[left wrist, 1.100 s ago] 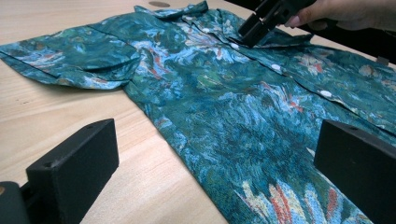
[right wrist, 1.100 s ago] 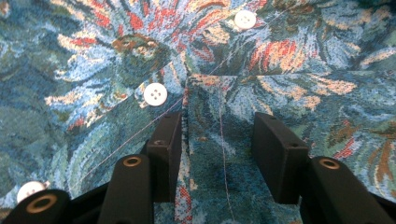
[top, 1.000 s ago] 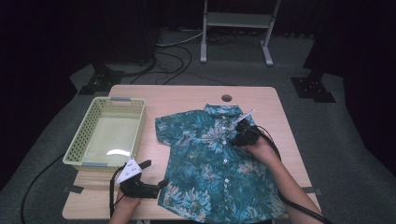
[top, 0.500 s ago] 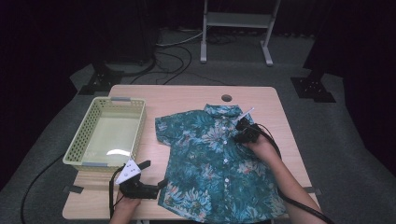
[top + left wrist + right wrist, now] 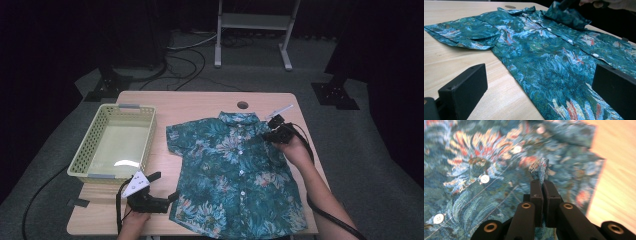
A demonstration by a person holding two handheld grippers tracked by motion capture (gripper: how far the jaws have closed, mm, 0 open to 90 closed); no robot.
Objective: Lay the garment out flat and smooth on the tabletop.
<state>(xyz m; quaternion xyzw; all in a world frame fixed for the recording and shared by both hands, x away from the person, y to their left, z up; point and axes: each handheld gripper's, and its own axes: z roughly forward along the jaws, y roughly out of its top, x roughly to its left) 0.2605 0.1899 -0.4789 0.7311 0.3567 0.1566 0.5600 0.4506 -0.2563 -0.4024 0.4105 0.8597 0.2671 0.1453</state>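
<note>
Pinching the sleeve to start a fold

Gripping a tuck of cloth, my right gripper (image 5: 541, 182) has just been closing, and its jaws now sit clamped together on the sleeve (image 5: 274, 145) of the shirt (image 5: 235, 175), with a small peak of fabric poking out past the tips. That bite, I judge, lets me lift the sleeve and carry it over the body without dragging the rest. The shirt lies flat, buttons up, on the table (image 5: 200, 105), collar toward the far edge. My left gripper (image 5: 167, 200) waits by the near hem, jaws wide apart with nothing between them, likely placed to pin or take that corner. The basket (image 5: 87, 157) stands just left of the shirt.
</note>
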